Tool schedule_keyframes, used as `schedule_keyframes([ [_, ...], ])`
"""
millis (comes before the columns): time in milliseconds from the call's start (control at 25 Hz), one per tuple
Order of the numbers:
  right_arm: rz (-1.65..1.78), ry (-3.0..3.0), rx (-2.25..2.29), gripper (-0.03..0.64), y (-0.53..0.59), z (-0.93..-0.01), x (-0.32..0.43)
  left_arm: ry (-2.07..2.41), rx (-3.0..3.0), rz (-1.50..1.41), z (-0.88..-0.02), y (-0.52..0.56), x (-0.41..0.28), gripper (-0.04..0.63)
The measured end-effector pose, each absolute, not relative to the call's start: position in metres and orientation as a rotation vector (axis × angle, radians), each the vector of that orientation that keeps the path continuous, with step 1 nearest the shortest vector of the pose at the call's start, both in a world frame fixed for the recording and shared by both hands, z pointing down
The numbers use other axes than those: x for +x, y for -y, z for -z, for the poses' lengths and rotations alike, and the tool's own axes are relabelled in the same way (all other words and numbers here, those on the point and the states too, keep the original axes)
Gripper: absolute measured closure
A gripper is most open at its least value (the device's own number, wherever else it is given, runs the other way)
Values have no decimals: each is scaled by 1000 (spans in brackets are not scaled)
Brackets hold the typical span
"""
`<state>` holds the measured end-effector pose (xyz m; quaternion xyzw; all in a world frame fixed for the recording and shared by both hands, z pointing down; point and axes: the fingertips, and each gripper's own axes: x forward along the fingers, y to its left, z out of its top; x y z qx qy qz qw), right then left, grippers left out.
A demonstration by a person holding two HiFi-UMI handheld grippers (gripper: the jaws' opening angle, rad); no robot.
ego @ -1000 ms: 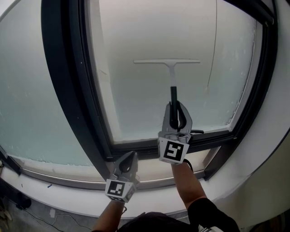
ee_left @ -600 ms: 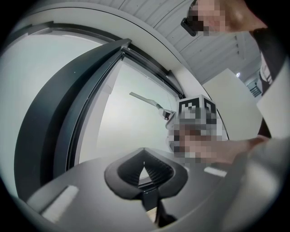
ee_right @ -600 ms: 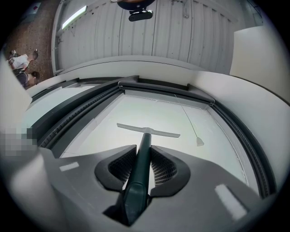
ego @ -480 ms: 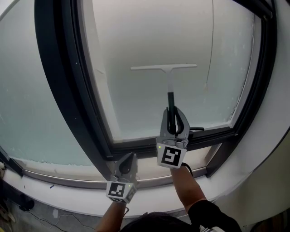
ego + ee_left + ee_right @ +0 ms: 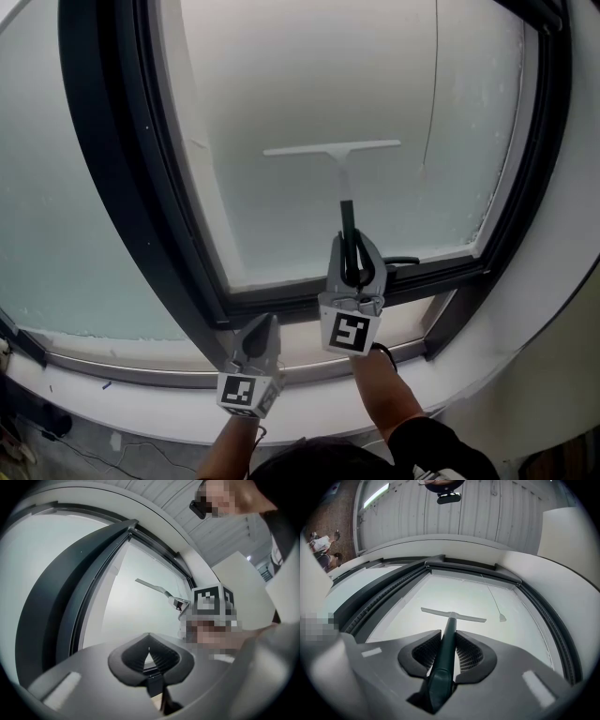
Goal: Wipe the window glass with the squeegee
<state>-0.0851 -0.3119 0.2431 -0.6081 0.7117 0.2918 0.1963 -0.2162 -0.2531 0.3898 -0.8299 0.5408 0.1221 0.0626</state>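
My right gripper [image 5: 354,255] clamps the squeegee [image 5: 333,149] handle, blade mid-pane on the window glass [image 5: 281,84]; I'd press evenly and draw straight toward the bottom edge, left gripper [image 5: 263,330] closed on nothing

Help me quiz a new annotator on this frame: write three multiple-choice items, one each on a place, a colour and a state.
1. The squeegee blade lies against: A the window glass; B the sill; C the floor.
2. Its handle is: A red; B dark green; C yellow.
3. The left gripper is: A wide open; B shut on the squeegee; C shut and empty.
Key: 1 A, the blade sits flat on the pane; 2 B, seen in the jaws of the right gripper; 3 C, its pads meet with nothing between.
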Motion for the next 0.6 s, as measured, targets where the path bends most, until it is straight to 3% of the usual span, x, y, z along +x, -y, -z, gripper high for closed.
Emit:
schedule_keyframes([
  [600,-804,-2038,-1724,520,307,-265,-84,-1627,-2509,-344,-393,256,-209,597],
])
